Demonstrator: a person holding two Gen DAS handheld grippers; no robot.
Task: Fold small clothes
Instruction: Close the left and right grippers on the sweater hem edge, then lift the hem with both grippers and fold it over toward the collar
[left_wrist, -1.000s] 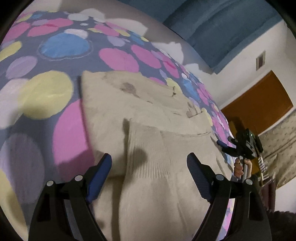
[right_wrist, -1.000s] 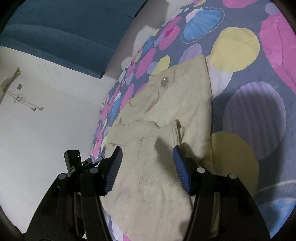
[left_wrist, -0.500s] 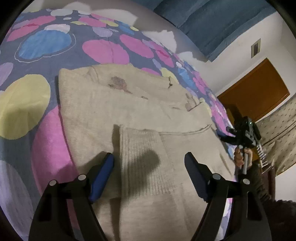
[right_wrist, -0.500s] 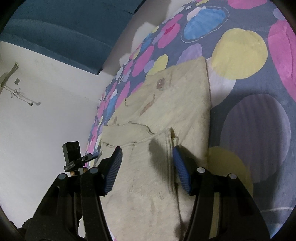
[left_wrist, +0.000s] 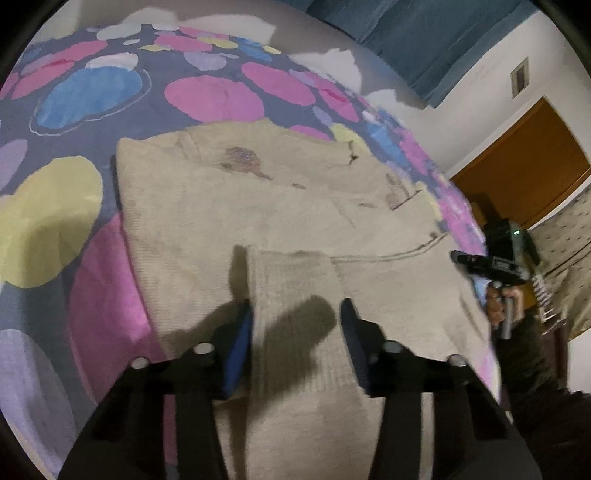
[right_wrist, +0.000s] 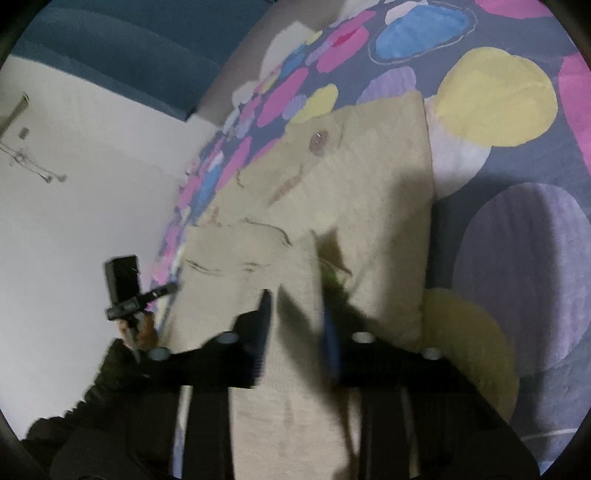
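I have each gripper's fingers apart, straddling a folded sleeve of the sweater (left_wrist: 229, 206) on the bed (left_wrist: 214, 96): left gripper (left_wrist: 297, 325), right gripper (right_wrist: 295, 314). I'd clamp only the top layer at both cuffs, then lift evenly so the fold stays square.

Beige knit sweater (left_wrist: 229, 214) flat on spotted bedspread; ribbed sleeve folded across.

Left wrist camera: close, low over bedspread (left_wrist: 207, 99), faced the headboard edge. Right wrist camera: likewise. Shared: beige sweater (left_wrist: 258, 206) (right_wrist: 369, 192).
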